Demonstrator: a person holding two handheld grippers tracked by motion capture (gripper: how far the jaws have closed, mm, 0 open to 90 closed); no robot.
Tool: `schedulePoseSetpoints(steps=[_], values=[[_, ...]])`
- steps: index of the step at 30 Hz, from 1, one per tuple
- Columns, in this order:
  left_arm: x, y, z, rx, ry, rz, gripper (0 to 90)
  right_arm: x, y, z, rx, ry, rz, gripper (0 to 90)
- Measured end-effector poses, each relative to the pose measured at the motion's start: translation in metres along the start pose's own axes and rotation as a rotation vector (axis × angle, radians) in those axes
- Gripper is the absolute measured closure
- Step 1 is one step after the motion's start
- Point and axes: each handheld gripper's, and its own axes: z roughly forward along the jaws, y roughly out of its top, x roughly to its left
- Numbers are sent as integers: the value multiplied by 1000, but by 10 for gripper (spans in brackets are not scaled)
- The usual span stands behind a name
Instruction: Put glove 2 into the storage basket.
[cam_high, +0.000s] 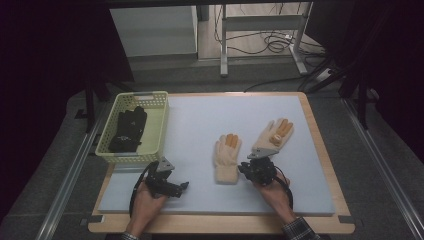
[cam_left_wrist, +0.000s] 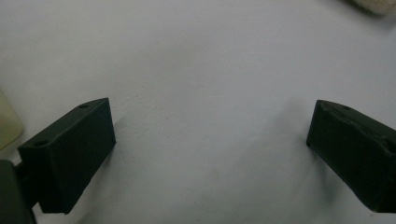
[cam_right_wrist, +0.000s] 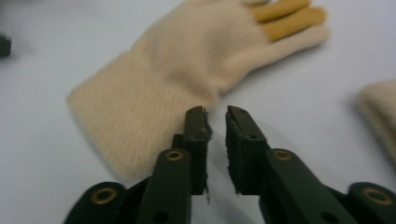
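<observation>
Hovering at the cream glove's (cam_right_wrist: 154, 79) cuff, the right gripper (cam_right_wrist: 215, 116) is showing jaws nearly together, pinching nothing; the left gripper (cam_left_wrist: 208, 135), jaws spread, is sitting at eight o'clock.

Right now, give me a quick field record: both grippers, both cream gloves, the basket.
left gripper: jaws wide open over bare mat, nothing between them
right gripper: jaws nearly together with a narrow gap, nothing gripped, tips beside the cuff of the left cream glove
left cream glove: flat on the mat, orange fingertips pointing away
right cream glove: flat, angled, cuff under the right gripper
basket: far left of the mat, holds a black glove
mat: pale blue
</observation>
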Motion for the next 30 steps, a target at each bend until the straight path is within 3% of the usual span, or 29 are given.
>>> schedulePoseSetpoints(steps=[5, 9, 16, 25, 30], values=[[0, 0, 0, 0, 0, 0, 10, 13, -10, 6, -20, 44, -54, 796], [0, 0, 0, 0, 0, 0, 10, 13, -9, 6, -21, 36, -60, 751], [0, 0, 0, 0, 0, 0, 10, -20, -8, -8, -33, 12, 67, 666], [0, 0, 0, 0, 0, 0, 10, -61, -3, -38, -67, -104, 130, 624], [0, 0, 0, 0, 0, 0, 10, -84, 0, -46, -76, -165, 164, 587]])
